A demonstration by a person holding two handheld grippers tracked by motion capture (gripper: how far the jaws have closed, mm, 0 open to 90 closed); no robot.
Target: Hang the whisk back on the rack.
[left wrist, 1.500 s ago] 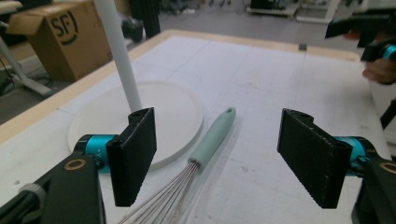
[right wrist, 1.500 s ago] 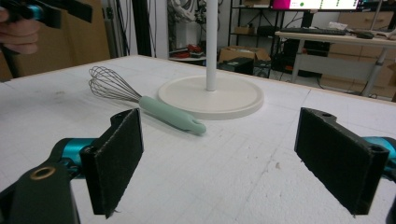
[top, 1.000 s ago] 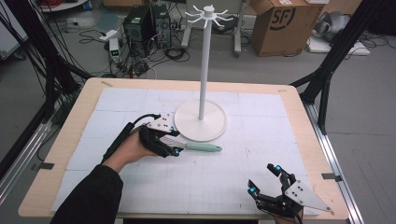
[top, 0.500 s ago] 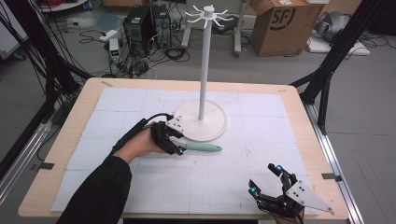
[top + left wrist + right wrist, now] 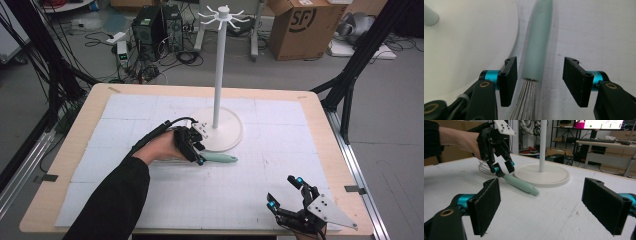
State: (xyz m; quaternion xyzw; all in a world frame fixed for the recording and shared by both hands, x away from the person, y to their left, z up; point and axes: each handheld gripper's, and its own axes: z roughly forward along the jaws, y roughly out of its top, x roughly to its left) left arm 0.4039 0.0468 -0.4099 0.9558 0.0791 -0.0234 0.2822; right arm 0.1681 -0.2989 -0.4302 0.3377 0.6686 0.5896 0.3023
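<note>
Your left gripper (image 5: 539,75) view showed jaws just closing astride the whisk (image 5: 535,55), not yet pressing, at the stand (image 5: 220,131) base's 6 o'clock; your right gripper (image 5: 286,192) gaped empty.

left gripper (image 5: 199,152) angling down at mid-table, jaws closing, pads not yet pressing, right gripper (image 5: 289,196) resting wide open at near edge

Place: you're working in a robotics lab or test room.
Table: a wooden table (image 5: 75,150) under white gridded board.
Frame: black rig struts (image 5: 352,65) flank it.
Floor: computer towers (image 5: 157,27), loose cables (image 5: 187,55), a cardboard box (image 5: 300,25).
Background: a lit monitor (image 5: 600,124).
</note>
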